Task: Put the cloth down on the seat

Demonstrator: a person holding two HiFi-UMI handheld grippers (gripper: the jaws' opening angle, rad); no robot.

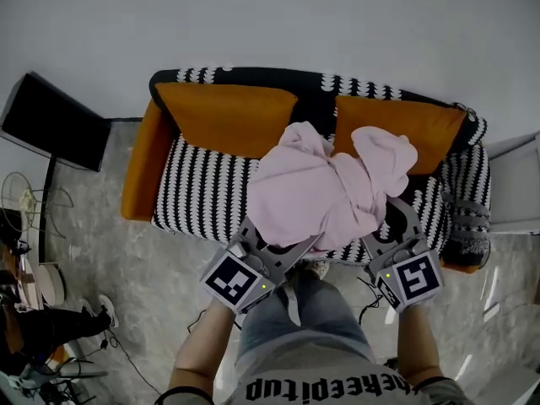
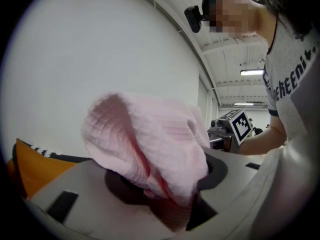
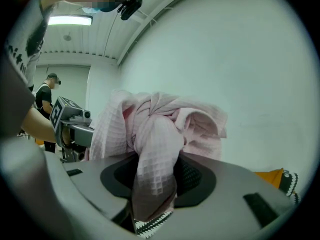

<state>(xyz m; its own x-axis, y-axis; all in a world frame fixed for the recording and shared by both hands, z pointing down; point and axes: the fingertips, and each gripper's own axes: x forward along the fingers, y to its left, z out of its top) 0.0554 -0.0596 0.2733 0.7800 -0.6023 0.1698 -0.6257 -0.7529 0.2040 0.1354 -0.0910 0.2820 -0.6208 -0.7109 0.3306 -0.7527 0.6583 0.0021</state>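
1. Grey shirt [image 1: 316, 382] with dark print fills the bottom centre of the head view, with the person's forearms reaching up from it on either side.
2. Just above, the left gripper [image 1: 274, 247] sits at lower centre-left. Its own view shows both jaws clamped on a thick fold of the cloth [image 2: 145, 144], which bulges up over the left gripper [image 2: 165, 194].
3. At lower centre-right, the right gripper [image 1: 390, 226] is likewise closed on the cloth. Its view shows a waffle-weave twist of cloth [image 3: 155, 129] pinched between the jaws of the right gripper [image 3: 155, 184], the rest heaped above them.
4. Pink and crumpled, the cloth [image 1: 321, 188] is held bunched between the two grippers at frame centre. It overlaps the front of the seat [image 1: 202, 197] and part of the backrest. Whether it touches the seat I cannot tell.
5. That seat is black-and-white patterned and belongs to a sofa [image 1: 139, 171] with orange sides.
6. Against the backrest lean a left cushion [image 1: 228, 116] and a right cushion [image 1: 405, 121], both orange, with the cloth's top edge between them.
7. Behind the sofa stands a plain pale wall [image 1: 270, 15].
8. A black panel [image 1: 51, 121] stands at the upper left, on the mottled grey floor [image 1: 152, 277].
9. A second person [image 3: 45, 101] stands far off at the left of the right gripper view.
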